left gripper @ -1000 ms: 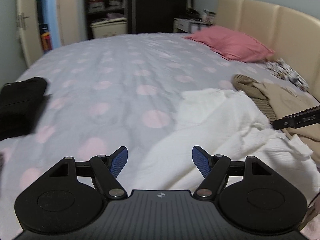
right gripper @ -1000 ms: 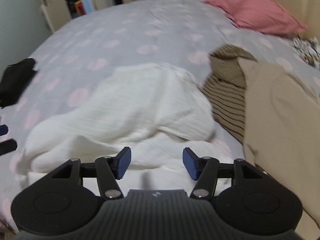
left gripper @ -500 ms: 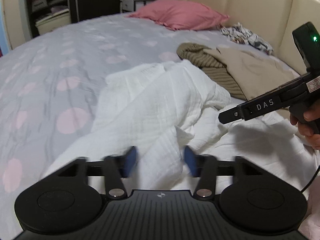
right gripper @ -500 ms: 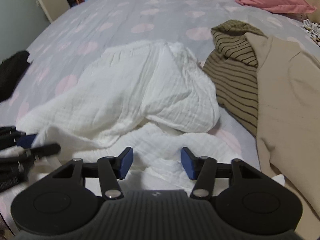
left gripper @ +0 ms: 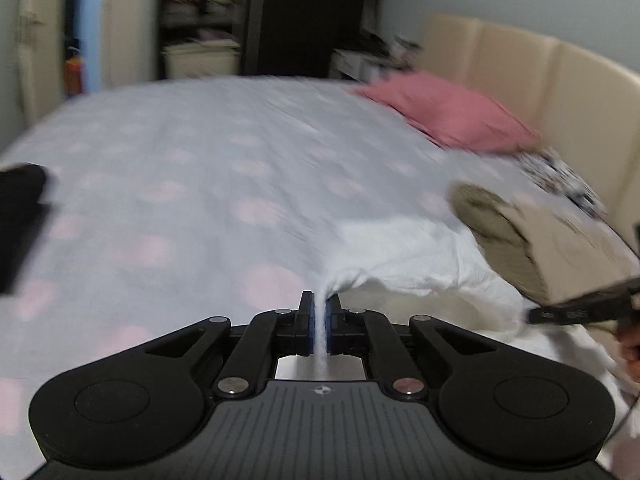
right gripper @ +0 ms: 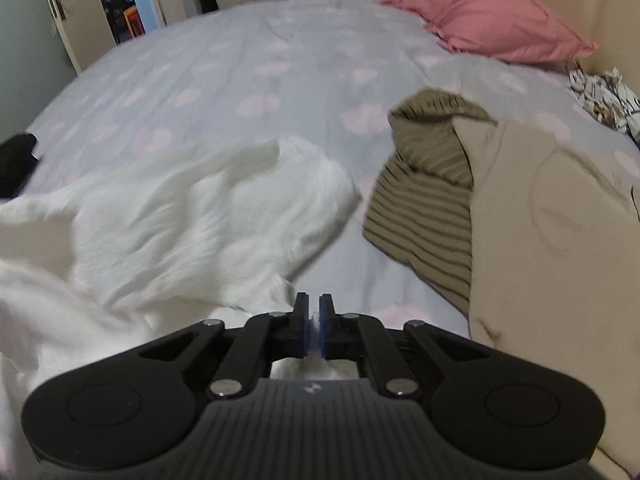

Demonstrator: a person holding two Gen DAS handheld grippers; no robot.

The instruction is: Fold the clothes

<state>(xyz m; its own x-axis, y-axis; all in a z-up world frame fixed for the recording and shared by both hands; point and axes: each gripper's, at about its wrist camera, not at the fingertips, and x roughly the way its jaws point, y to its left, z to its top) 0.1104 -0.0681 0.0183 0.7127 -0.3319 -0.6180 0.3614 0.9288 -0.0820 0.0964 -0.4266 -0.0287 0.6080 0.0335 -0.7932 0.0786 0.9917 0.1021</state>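
A crumpled white garment lies on the dotted bed sheet; it also shows in the left wrist view. My left gripper is shut on a pinched edge of the white garment, which stretches away to the right. My right gripper is shut on another edge of the same garment at its near side. The right gripper also shows at the right edge of the left wrist view. The left wrist view is blurred by motion.
A striped olive garment and a beige garment lie to the right. A pink pillow and a patterned cloth lie by the beige headboard. A black garment lies at the left edge.
Both grippers went from open to shut on edges of the white garment. The left gripper swung back to the left and pulled the cloth taut.
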